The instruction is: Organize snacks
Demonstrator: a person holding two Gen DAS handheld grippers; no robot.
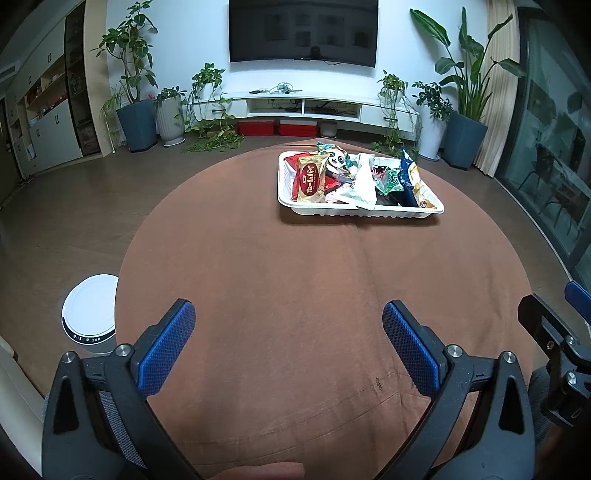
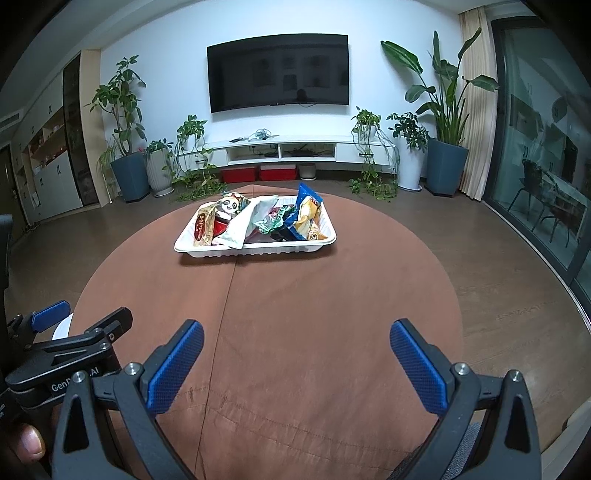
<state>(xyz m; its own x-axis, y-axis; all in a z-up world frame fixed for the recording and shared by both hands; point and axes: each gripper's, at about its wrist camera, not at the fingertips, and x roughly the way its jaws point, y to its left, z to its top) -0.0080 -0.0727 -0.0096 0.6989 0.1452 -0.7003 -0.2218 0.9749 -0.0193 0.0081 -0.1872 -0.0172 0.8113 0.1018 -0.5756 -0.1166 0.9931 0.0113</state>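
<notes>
Your left tool [image 1: 288, 347] and right tool [image 2: 295, 365] hover spread and empty over the brown surface [image 1: 295, 277]; snacks [image 2: 258, 221] already fill the tray [image 2: 255, 251], so judge sorting nearly complete.

Evenly lit, cool indoor light, slightly dim. Soft shadow under the tray [image 2: 255, 250] on the surface [image 2: 295, 314]. Faint reflections on the TV [image 1: 303, 31]. Strong fisheye bending, dark vignette in the corners. Sharp throughout, fine grain.

Snacks [image 2: 258, 221] lie in a tray [image 2: 255, 252] on the table's [image 2: 295, 314] far side, before the TV [image 2: 279, 72] and stand [image 2: 306, 149].
</notes>
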